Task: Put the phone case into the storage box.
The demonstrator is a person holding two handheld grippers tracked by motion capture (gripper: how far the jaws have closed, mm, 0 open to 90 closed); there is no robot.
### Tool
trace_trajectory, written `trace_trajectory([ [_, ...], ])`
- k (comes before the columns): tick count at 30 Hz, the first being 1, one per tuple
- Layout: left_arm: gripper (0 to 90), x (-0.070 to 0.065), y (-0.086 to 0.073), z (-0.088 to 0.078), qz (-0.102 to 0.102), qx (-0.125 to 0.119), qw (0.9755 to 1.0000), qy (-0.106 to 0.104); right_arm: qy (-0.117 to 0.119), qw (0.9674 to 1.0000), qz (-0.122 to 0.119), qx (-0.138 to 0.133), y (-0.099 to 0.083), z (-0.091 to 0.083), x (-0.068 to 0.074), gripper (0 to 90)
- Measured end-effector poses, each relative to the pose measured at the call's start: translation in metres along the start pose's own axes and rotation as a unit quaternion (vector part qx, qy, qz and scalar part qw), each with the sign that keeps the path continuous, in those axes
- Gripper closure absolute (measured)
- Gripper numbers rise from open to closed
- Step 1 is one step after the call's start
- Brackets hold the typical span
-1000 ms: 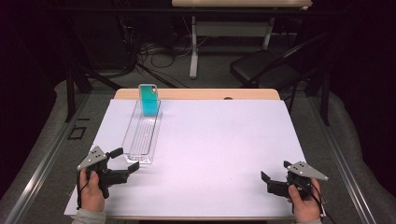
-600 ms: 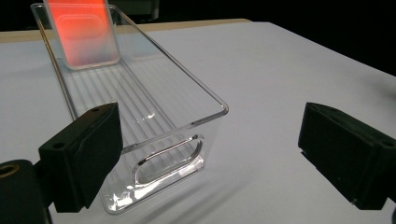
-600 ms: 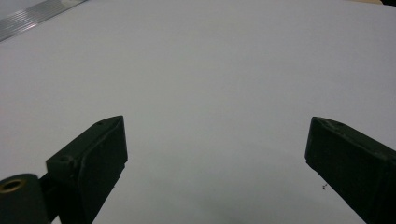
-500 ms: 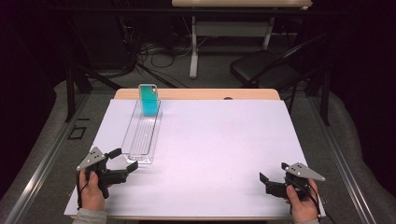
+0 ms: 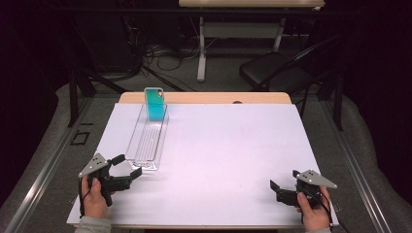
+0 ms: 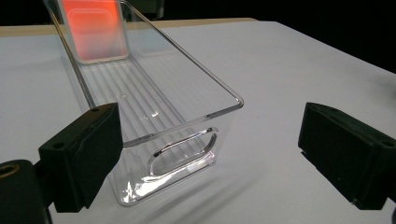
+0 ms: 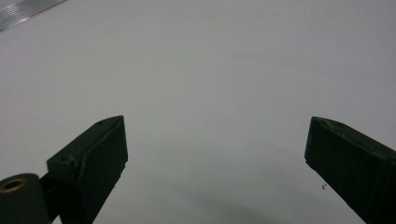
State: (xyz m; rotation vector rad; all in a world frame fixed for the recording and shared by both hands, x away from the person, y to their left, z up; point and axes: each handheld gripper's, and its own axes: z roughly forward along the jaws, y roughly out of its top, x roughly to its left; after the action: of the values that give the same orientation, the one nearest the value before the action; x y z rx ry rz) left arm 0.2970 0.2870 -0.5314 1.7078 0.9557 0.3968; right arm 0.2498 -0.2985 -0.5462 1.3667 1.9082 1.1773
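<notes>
Now my left tool released, jaws spread wide at near end of clear bin, lined up, I judge, to grip its handle cutout. Bin lies lengthwise at 10 o'clock on tabletop; teal card stands upright at its far end. Right tool released, idle at 5 o'clock.

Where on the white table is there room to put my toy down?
Lots of room. The widest bare patch of the white table lies right of the clear bin, running to the far and right edges, down to the right gripper. The busy spot is the near left, where the open left gripper sits at the bin's near end; the teal phone stands at the far end.
</notes>
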Motion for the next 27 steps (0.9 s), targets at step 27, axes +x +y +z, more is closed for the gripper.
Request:
trace_trajectory([
  [27,6.8,0.0022,0.0006,0.0020,0.001,0.003,1.0000,0.003,-0.008,0.9999,0.008,0.000,-0.0022,0.0028,-0.0047,5.4],
])
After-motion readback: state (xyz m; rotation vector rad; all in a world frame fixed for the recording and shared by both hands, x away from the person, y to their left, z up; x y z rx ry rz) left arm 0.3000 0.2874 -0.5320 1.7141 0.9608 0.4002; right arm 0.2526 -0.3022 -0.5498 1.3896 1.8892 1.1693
